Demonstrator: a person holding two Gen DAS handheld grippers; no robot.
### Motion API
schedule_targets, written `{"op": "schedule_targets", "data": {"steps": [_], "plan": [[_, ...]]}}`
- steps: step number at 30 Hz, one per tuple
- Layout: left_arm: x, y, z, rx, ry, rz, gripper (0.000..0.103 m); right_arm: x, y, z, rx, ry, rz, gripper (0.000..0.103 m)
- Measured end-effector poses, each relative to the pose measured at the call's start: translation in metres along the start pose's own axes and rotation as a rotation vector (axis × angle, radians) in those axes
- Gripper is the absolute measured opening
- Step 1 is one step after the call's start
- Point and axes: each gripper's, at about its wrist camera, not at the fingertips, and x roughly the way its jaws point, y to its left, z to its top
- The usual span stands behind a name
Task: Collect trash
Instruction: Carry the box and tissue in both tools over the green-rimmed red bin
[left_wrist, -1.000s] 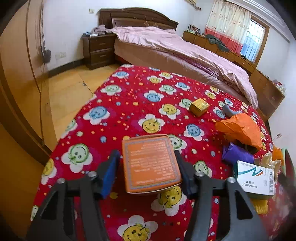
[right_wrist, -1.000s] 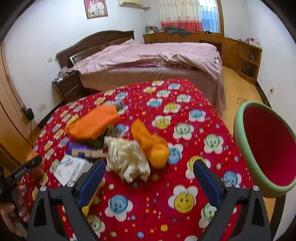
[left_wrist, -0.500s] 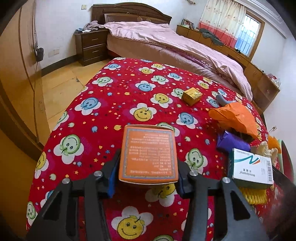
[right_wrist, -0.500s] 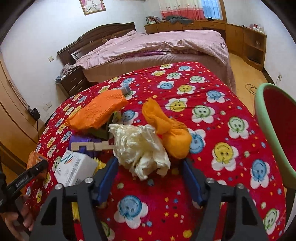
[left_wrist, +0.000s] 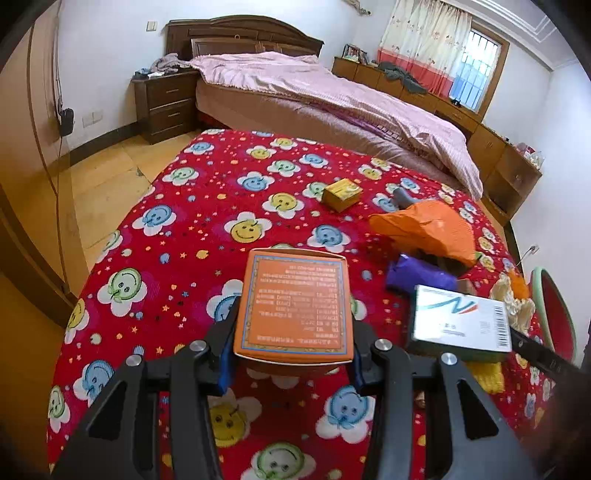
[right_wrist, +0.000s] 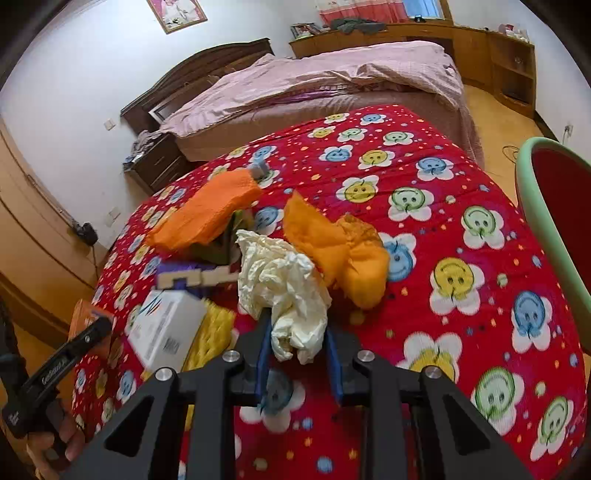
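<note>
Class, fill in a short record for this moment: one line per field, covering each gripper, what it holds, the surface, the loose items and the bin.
Left gripper: shut on orange box
Right gripper: shut on white crumpled wrap
Surface: red smiley cloth
Loose items: white box, small yellow box, orange bag, orange cloth, purple wrapper
Bin: red inside, green rim, at the cloth's right edge

Four boxes: orange box (left_wrist: 295, 308), white box (left_wrist: 460, 325), small yellow box (left_wrist: 341, 192), purple box (left_wrist: 417, 277).
</note>
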Motion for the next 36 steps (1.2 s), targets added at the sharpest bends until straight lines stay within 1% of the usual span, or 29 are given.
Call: {"op": "schedule_targets", "data": {"steps": [5,9,13,23,36], "plan": [[-0.015,-0.009,-0.004,0.016,-0.016,-0.009,0.048,-0.021,0.001,-0.013,-0.035,-0.013,0.018,0.027],[-0.025,-0.019,-0.005,0.031,-0.022,-0.022,0.048,-0.040,-0.003,-0.020,-0.042,-0.028,0.028,0.027],[-0.032,-0.033,-0.004,0.057,-0.026,-0.036,0.048,-0.060,-0.011,-0.024,-0.037,-0.057,0.019,0.027],[-0.048,-0.087,-0.003,0.165,-0.041,-0.106,0.048,-0.103,-0.042,-0.029,0.006,-0.133,-0.014,0.027],[-0.045,-0.170,-0.003,0.281,-0.018,-0.201,0.048,-0.149,-0.085,-0.029,0.065,-0.228,-0.055,0.027]]}}
